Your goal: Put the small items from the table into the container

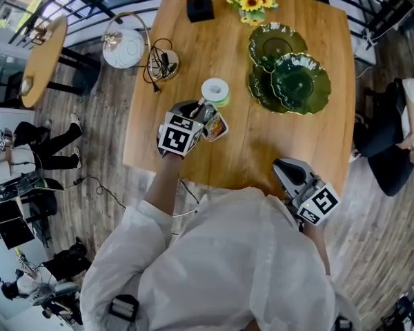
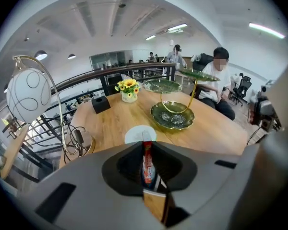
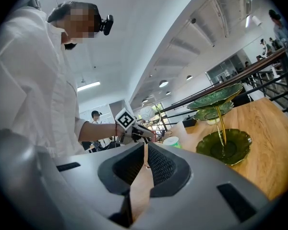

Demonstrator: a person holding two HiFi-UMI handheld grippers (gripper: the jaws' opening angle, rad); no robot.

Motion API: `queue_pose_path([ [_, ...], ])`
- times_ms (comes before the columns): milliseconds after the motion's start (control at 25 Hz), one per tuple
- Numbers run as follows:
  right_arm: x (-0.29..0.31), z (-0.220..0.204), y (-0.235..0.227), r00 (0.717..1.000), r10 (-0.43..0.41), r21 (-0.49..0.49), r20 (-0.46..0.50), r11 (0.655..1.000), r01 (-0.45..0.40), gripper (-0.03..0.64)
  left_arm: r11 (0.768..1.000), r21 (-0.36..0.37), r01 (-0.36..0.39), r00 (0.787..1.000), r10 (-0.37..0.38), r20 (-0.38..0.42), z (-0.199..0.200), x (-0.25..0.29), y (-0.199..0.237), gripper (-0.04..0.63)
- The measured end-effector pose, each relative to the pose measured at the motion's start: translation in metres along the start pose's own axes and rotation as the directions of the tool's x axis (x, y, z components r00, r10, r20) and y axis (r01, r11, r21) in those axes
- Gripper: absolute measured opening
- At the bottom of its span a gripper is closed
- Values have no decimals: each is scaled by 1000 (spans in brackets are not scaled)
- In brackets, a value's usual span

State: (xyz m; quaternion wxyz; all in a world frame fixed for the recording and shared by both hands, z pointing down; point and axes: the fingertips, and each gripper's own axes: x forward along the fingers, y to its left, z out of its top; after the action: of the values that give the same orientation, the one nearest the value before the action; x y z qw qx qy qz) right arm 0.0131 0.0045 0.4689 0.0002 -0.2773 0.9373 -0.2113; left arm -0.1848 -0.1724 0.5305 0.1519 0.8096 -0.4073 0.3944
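My left gripper [image 1: 204,118] hovers over the near left part of the wooden table [image 1: 310,150], shut on a small red and blue packet [image 1: 217,127]. In the left gripper view the packet [image 2: 148,166] stands edge-on, pinched between the jaws of the left gripper [image 2: 148,152]. Just beyond it stands the white container with a green band [image 1: 215,92], whose white top [image 2: 140,134] shows past the jaws. My right gripper [image 1: 281,165] rests at the table's near edge, shut and empty [image 3: 145,150]. From there the container [image 3: 172,141] appears beside the left gripper [image 3: 137,131].
A green tiered dish stand [image 1: 290,74] fills the table's right half. Yellow flowers [image 1: 252,2] and a black box [image 1: 200,7] sit at the far edge. A round white lamp [image 1: 124,47] with tangled cables [image 1: 162,62] is at the left edge. A person [image 1: 400,123] sits right of the table.
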Motion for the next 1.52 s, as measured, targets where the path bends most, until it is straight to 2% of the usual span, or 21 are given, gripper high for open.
queue_pose_path([
  [160, -2, 1, -2, 1000, -7, 1, 4, 1000, 7, 15, 995, -75, 70, 986, -57, 157, 48, -29, -1, 55],
  [240, -1, 2, -2, 1000, -7, 2, 4, 1000, 7, 15, 985, -113, 127, 967, -98, 234, 75, -37, -2, 55],
  [320, -1, 1, -2, 1000, -7, 2, 4, 1000, 7, 15, 967, -159, 201, 941, -146, 305, 99, -35, -4, 55],
  [480, -2, 1, -2, 1000, -9, 0, 8, 1000, 9, 15, 897, -252, 364, 875, -236, 424, 140, -20, -11, 55],
  [680, -10, 1, -6, 999, -37, 11, 17, 999, 37, 15, 802, -306, 513, 807, -329, 490, 175, 7, -24, 55],
  [800, -14, -1, -10, 998, -57, 21, 21, 998, 57, 15, 750, -343, 566, 775, -342, 531, 191, 21, -23, 55],
  [920, -17, -3, -13, 997, -72, 29, 26, 997, 71, 15, 699, -380, 606, 740, -320, 591, 209, 34, -17, 55],
  [1000, -18, -3, -14, 996, -80, 33, 28, 996, 79, 15, 653, -417, 632, 723, -303, 621, 219, 46, -14, 55],
  [1080, -20, -3, -16, 996, -87, 36, 30, 996, 86, 15, 598, -470, 649, 719, -283, 635, 226, 62, -11, 55],
  [1160, -21, -2, -17, 995, -94, 39, 33, 995, 93, 15, 561, -521, 643, 734, -260, 627, 228, 79, -8, 55],
  [1280, -23, -2, -21, 993, -109, 44, 37, 993, 107, 15, 525, -578, 625, 761, -244, 601, 229, 101, -6, 55],
  [1400, -26, -2, -24, 992, -122, 49, 41, 992, 120, 15, 473, -625, 621, 774, -245, 584, 228, 120, -8, 57],
  [1440, -27, -2, -25, 991, -126, 51, 42, 991, 123, 15, 461, -636, 619, 778, -248, 577, 227, 126, -9, 59],
  [1520, -27, -1, -26, 991, -130, 54, 43, 990, 128, 15, 456, -648, 610, 788, -264, 557, 226, 134, -12, 84],
])
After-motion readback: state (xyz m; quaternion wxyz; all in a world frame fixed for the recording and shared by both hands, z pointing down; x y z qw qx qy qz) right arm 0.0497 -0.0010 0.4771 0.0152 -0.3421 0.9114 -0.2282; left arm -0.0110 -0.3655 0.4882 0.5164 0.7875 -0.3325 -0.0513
